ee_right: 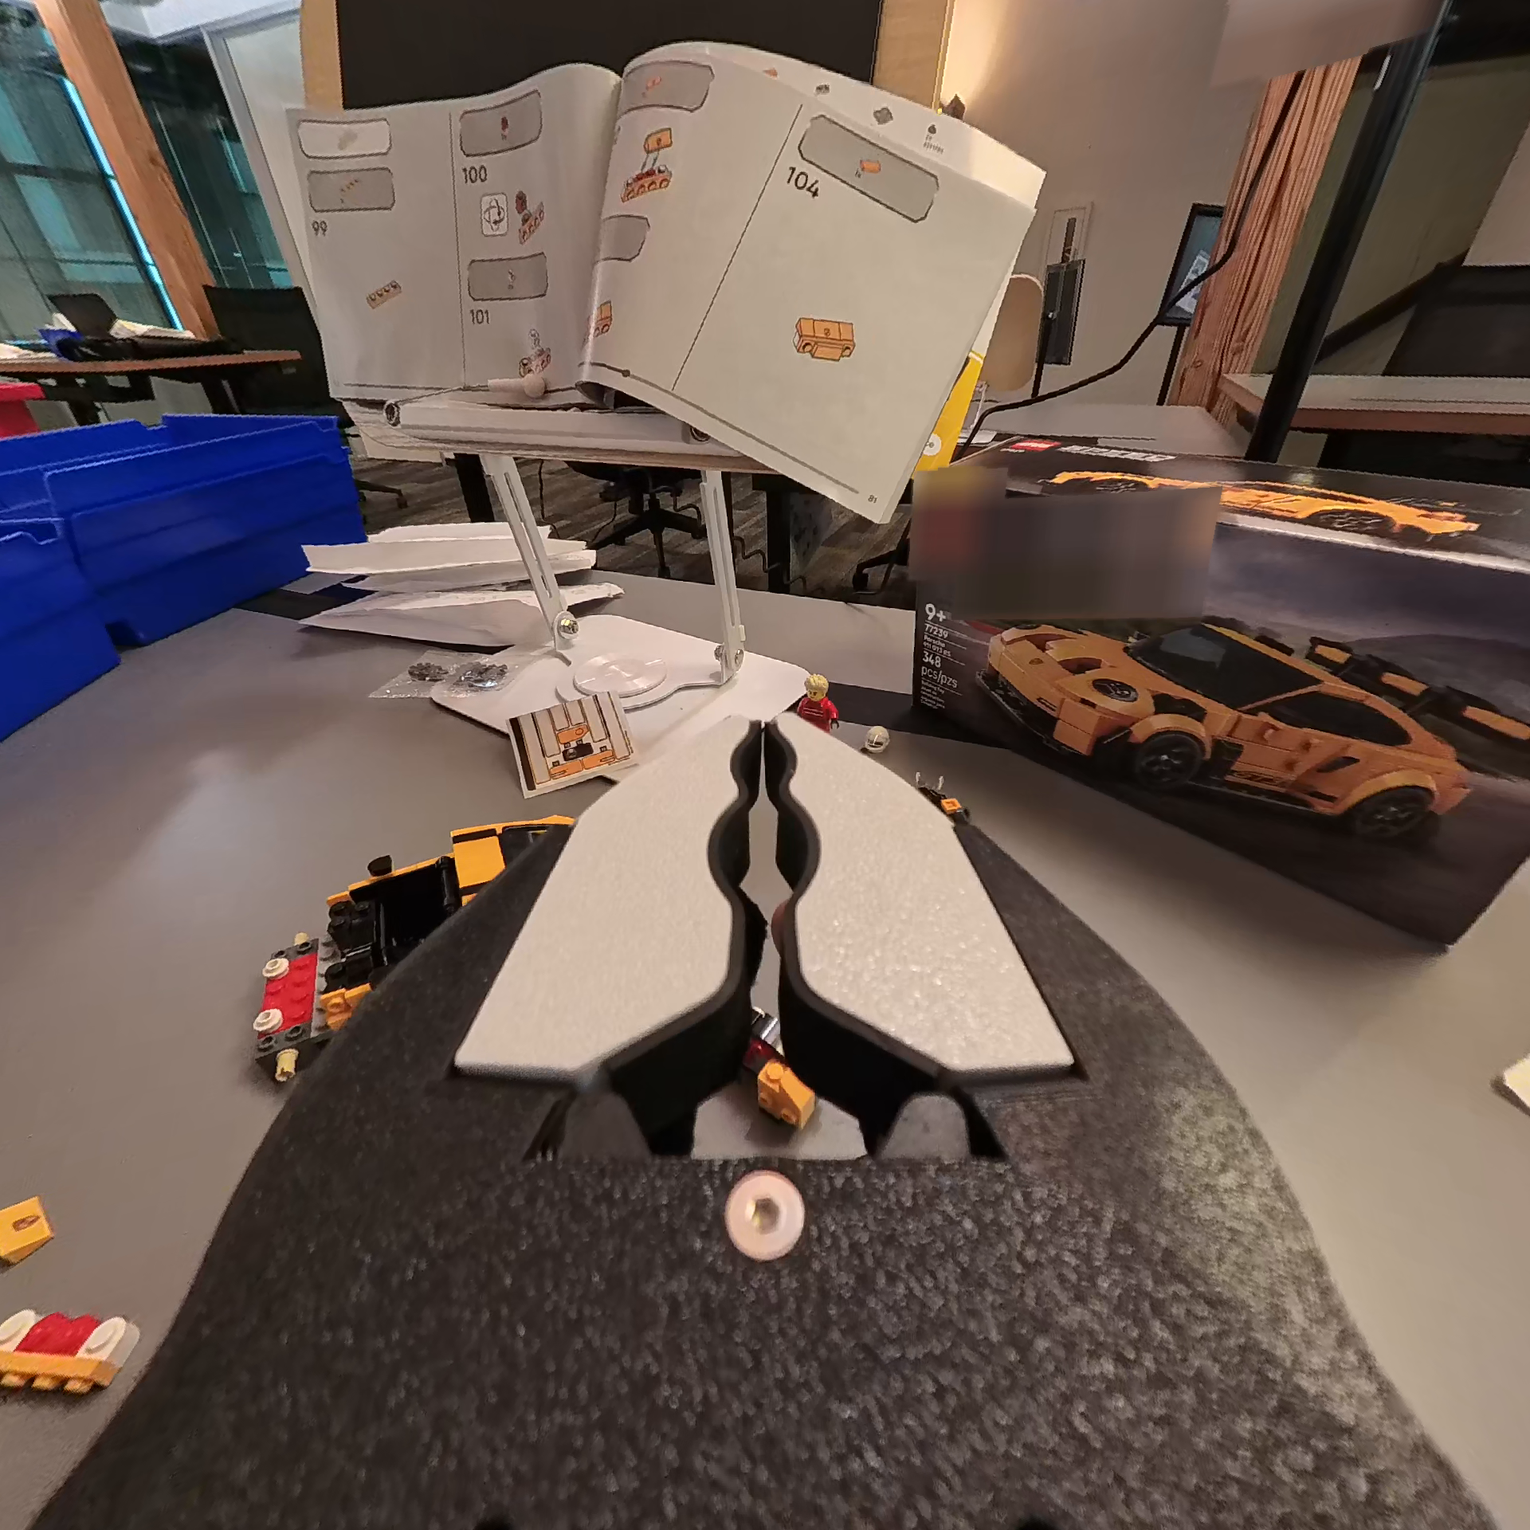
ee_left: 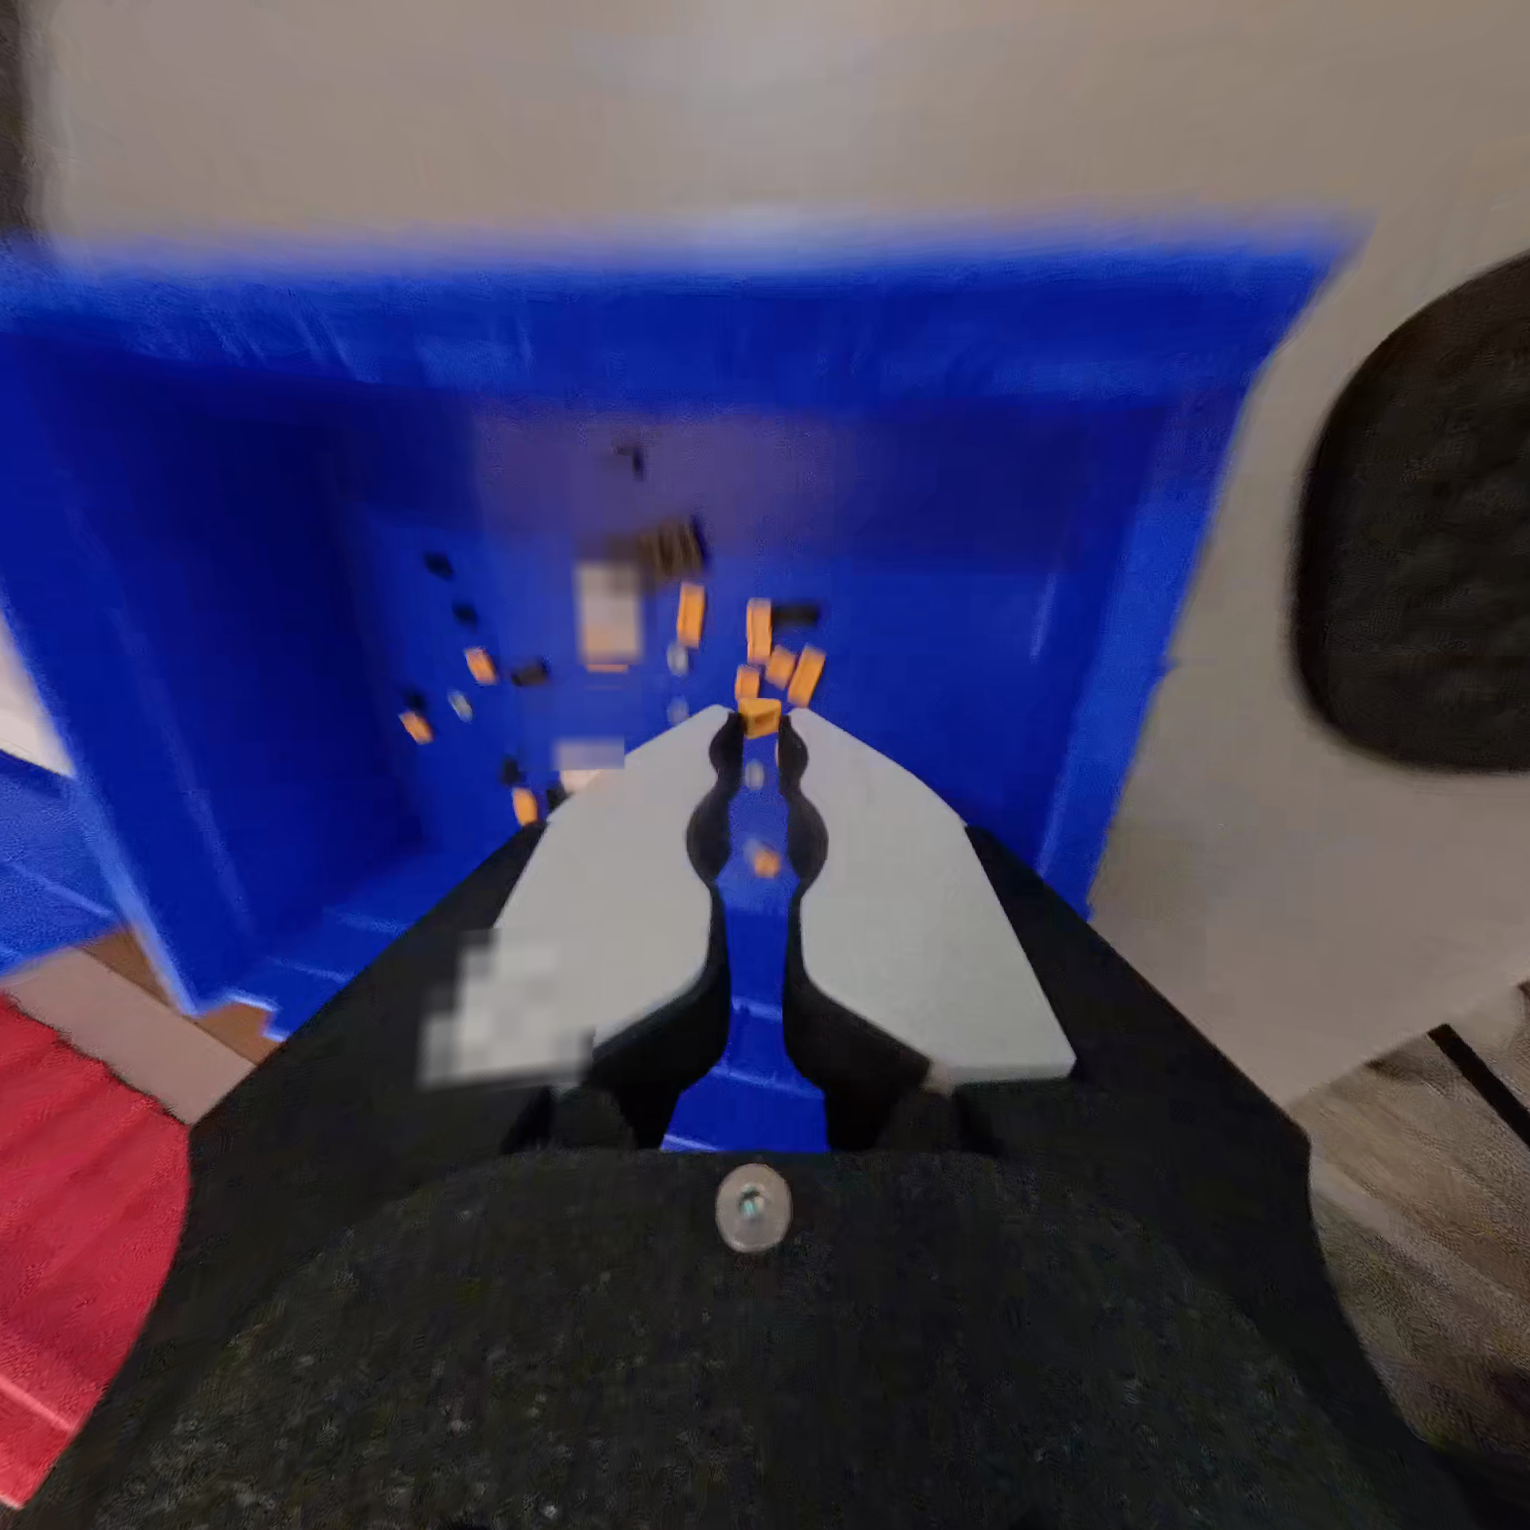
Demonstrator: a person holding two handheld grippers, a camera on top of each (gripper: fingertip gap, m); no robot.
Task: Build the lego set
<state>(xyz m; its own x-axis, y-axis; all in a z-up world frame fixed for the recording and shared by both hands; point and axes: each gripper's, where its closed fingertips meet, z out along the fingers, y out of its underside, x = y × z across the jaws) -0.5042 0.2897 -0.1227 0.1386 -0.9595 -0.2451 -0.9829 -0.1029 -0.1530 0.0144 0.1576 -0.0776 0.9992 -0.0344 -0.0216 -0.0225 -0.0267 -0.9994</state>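
Note:
In the left wrist view, my left gripper (ee_left: 760, 720) hangs over a blue bin (ee_left: 828, 372) and is shut on a small orange lego piece (ee_left: 760, 717) pinched at its fingertips. Several loose orange and black pieces (ee_left: 770, 646) lie on the bin floor; the view is blurred. In the right wrist view, my right gripper (ee_right: 763, 728) is shut, tips touching, low over the grey table. A partly built orange and black car (ee_right: 397, 911) lies just left of it. A small orange piece (ee_right: 786, 1093) shows on the table through the gap under the fingers.
An open instruction booklet (ee_right: 662, 248) sits on a white stand behind. The set's box (ee_right: 1225, 704) lies at right, a minifigure (ee_right: 818, 704) and sticker sheet (ee_right: 571, 741) ahead. Blue bins (ee_right: 165, 513) stand at left. A red and orange sub-assembly (ee_right: 58, 1349) lies at near left. The grippers' ends are close to 55 cm from one another. It is some 25 cm from my right tips to the minifigure (ee_right: 818, 704).

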